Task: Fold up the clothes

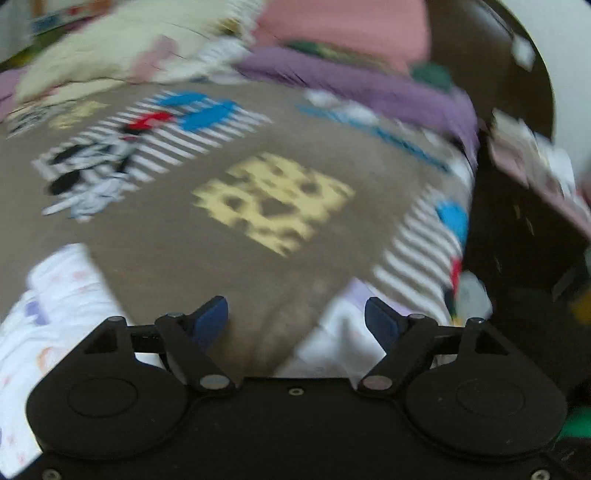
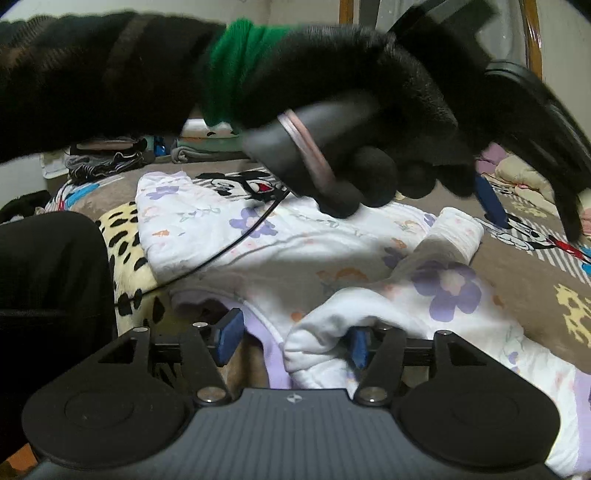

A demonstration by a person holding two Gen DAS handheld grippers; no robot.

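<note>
A white garment with purple and orange flowers (image 2: 295,251) lies spread on a brown cartoon-print blanket (image 2: 532,273). My right gripper (image 2: 291,341) is open at the garment's near edge; a bunched fold lies between and over its right finger. My left gripper (image 1: 295,317) is open and empty above the blanket (image 1: 229,258), with parts of the white garment (image 1: 66,317) at its lower left and lower right. In the right wrist view the left gripper (image 2: 517,206), held by a black-gloved hand (image 2: 351,122), hovers over the garment's far side. The left wrist view is motion-blurred.
A pile of clothes, cream (image 1: 122,40), purple (image 1: 354,85) and pink (image 1: 354,26), lies at the blanket's far side. Dark furniture (image 1: 517,221) stands at the right. Folded items (image 2: 199,147) sit beyond the garment. A thin black cable (image 2: 221,254) crosses the garment. A dark clothed leg (image 2: 51,288) is at the left.
</note>
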